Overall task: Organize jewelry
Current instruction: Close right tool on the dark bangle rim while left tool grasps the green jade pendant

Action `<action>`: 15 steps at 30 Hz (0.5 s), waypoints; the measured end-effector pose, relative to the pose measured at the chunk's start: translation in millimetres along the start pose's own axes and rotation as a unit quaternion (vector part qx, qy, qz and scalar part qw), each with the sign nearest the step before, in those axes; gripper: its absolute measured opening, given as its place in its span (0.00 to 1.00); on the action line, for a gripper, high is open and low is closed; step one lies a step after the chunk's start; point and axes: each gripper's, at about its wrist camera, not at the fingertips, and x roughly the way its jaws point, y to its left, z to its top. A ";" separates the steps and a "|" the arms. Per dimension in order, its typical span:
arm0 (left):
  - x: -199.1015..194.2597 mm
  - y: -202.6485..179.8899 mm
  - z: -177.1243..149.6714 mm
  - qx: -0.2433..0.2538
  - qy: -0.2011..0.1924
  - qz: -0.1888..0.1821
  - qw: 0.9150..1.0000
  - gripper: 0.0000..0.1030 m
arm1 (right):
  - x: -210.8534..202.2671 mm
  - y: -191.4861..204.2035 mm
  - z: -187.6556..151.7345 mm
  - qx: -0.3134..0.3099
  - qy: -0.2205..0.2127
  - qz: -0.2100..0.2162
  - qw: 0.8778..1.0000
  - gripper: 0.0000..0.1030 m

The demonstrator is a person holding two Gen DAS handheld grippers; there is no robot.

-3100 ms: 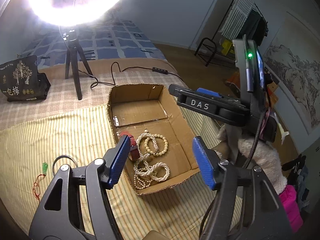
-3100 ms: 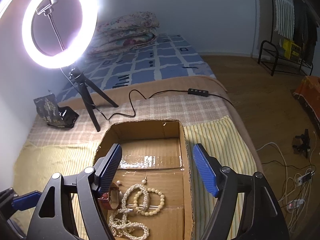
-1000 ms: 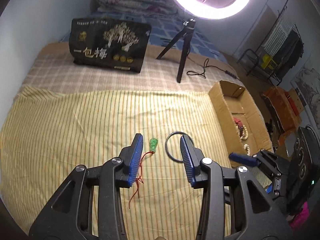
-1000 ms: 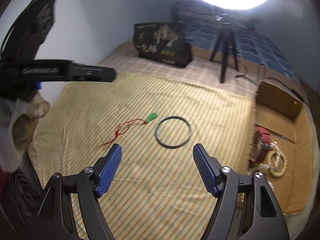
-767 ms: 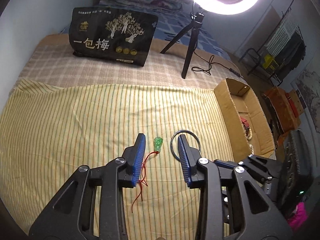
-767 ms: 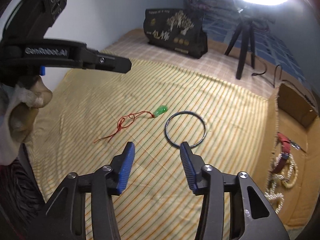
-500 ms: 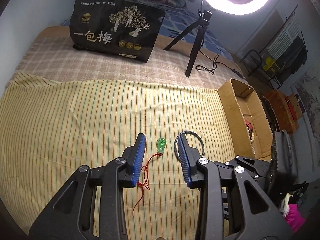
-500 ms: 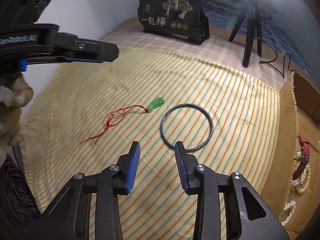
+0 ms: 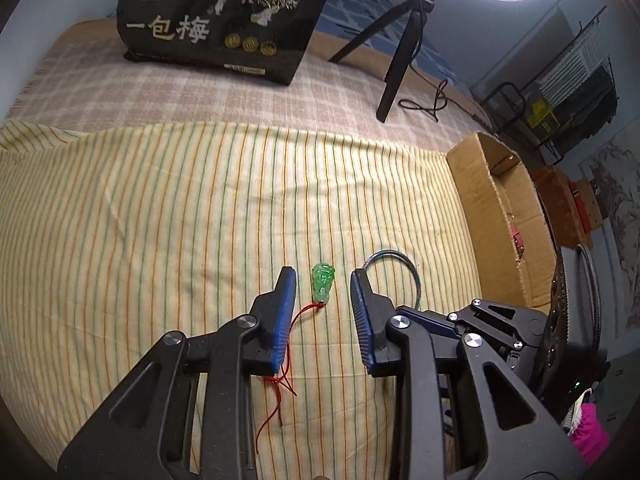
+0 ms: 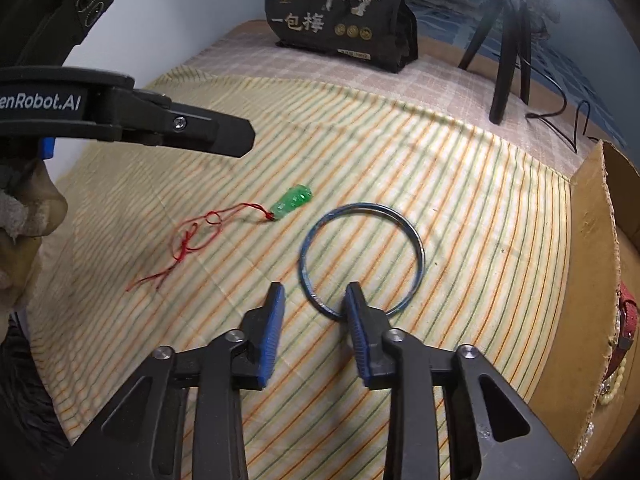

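Note:
A green pendant (image 9: 323,286) on a red cord (image 9: 280,392) lies on the yellow striped cloth (image 9: 160,220). My left gripper (image 9: 321,276) is low over it with the pendant between its closing jaws, and the pads do not touch it. A thin blue bangle (image 10: 420,248) lies just right of the pendant (image 10: 292,200). My right gripper (image 10: 315,292) straddles the bangle's near rim. Its jaws are closing and are still apart from the metal. The left gripper (image 10: 224,132) shows side-on at upper left of the right wrist view.
A cardboard box (image 10: 592,240) at the cloth's right edge holds pearl strands (image 10: 612,392) and a red strap (image 10: 626,320). A black printed bag (image 9: 224,16), a ring-light tripod (image 9: 400,60) and its cable stand at the back. A gloved hand (image 10: 24,216) is at the left.
Both grippers sank towards the cloth and their jaws narrowed. The left now brackets the pendant. The right moved in over the bangle's near rim.

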 end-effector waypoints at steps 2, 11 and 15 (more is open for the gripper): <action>5.8 0.8 -1.3 -0.001 0.006 -0.003 1.000 0.27 | 2.7 -2.1 -0.1 0.008 0.004 0.002 1.000 0.23; 17.0 -2.7 -2.8 0.001 0.019 -0.004 1.000 0.27 | 6.1 0.0 -1.3 -0.015 0.015 -0.001 1.000 0.23; 17.7 -2.7 -2.0 0.001 0.017 -0.003 1.000 0.27 | 7.8 -0.8 0.6 -0.020 0.017 0.001 1.000 0.24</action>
